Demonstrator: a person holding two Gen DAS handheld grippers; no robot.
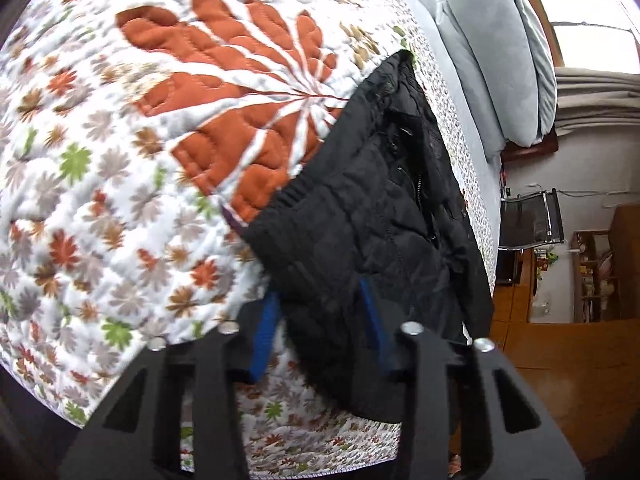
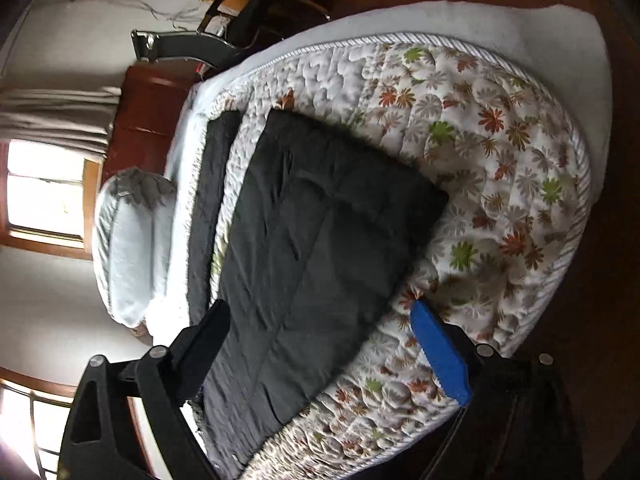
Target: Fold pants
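Black quilted pants (image 1: 368, 216) lie on a floral quilt (image 1: 120, 160) on a bed. In the left wrist view the waistband end with an open zip lies between my left gripper's (image 1: 320, 312) spread blue-padded fingers (image 1: 266, 332); whether the pads press the fabric is not clear. In the right wrist view the pants (image 2: 312, 248) lie flat and spread across the quilt (image 2: 500, 184), with a narrow dark strip (image 2: 208, 208) beside them. My right gripper (image 2: 320, 320) is open, its fingers wide apart over the near end of the pants.
Pale blue pillows (image 1: 496, 56) stand at the head of the bed; one shows in the right wrist view (image 2: 128, 248). A black chair (image 1: 532, 216) and wooden shelves (image 1: 592, 276) stand beyond the bed edge. Wooden floor (image 1: 552, 352) lies beside the bed.
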